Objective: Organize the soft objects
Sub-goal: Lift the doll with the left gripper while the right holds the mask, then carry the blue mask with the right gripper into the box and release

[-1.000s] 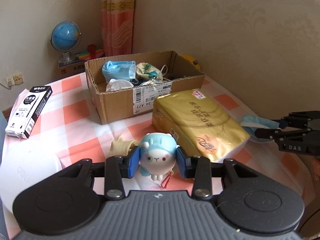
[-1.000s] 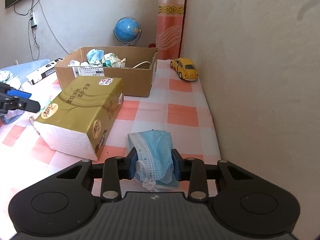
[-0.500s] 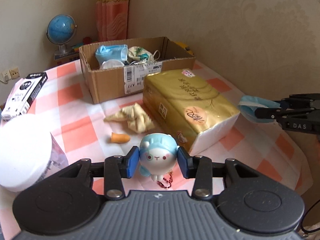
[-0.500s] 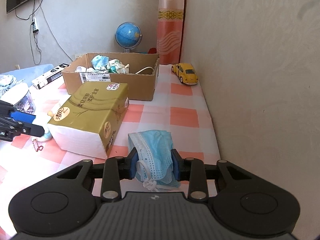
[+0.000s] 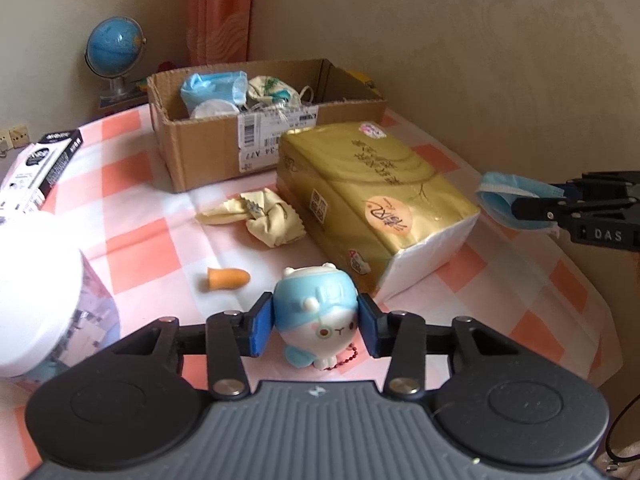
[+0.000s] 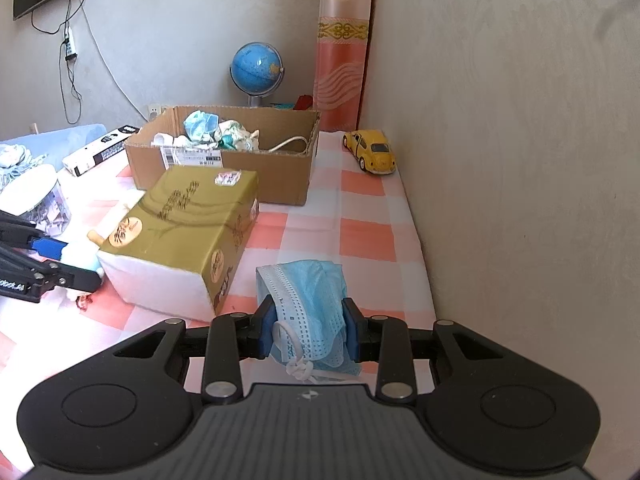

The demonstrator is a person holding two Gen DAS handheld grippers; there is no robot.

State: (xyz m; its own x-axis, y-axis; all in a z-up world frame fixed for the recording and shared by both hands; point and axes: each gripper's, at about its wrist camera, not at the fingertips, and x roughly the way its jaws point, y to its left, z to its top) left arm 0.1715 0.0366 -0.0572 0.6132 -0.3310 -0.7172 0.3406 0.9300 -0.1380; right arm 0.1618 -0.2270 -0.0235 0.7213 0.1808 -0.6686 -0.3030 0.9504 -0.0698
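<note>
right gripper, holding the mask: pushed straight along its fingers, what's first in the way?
Likely bare tablecloth: the right gripper, shut on the blue mask, points down at open checked cloth. The cardboard box and tissue pack sit left of that line, though depth is unclear.

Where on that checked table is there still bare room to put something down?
Bare cloth lies between the tissue pack and the wall, from the yellow toy car forward. The cardboard box keeps an empty right end. It is crowded left of the pack: yellow cloth, earplug, jar.
</note>
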